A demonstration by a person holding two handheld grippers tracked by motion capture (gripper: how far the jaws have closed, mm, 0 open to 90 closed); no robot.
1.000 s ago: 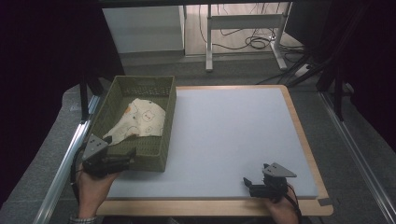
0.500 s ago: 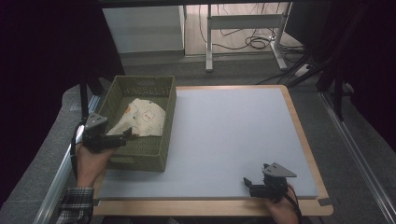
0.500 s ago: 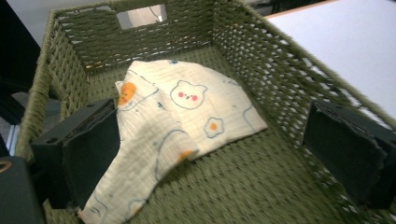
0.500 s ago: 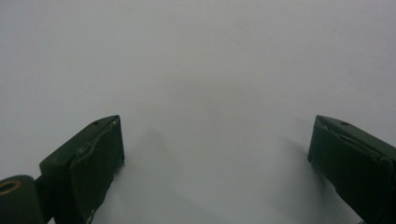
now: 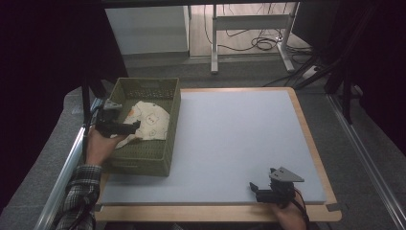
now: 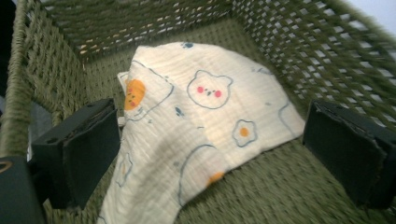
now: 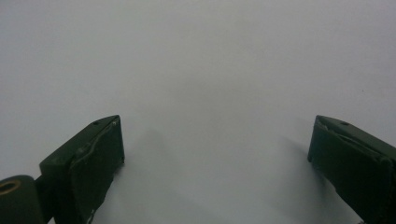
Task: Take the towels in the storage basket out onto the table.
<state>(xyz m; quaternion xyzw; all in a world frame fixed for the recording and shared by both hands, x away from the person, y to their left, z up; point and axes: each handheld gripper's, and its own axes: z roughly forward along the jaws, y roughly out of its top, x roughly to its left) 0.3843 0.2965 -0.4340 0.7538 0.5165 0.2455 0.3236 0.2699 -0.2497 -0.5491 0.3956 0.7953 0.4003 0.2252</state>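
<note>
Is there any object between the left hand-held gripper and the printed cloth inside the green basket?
Nothing visible does. The left hand-held gripper is already inside the green woven basket, its jaws open on either side of the cream cloth with bear and egg prints, with no other object between them.

The table (image 5: 230, 139) is seen from a fixed camera set high above its near edge, facing forward and down, with the floor and desk legs taken in beyond. The green basket (image 5: 143, 120) at the table's left is looked into from close range by the camera carried on the left gripper (image 5: 122, 127); basket and patterned cloth (image 6: 196, 121) are shared with the high view. The bare grey table surface is faced very closely by the camera on the right gripper (image 5: 256, 189).
</note>
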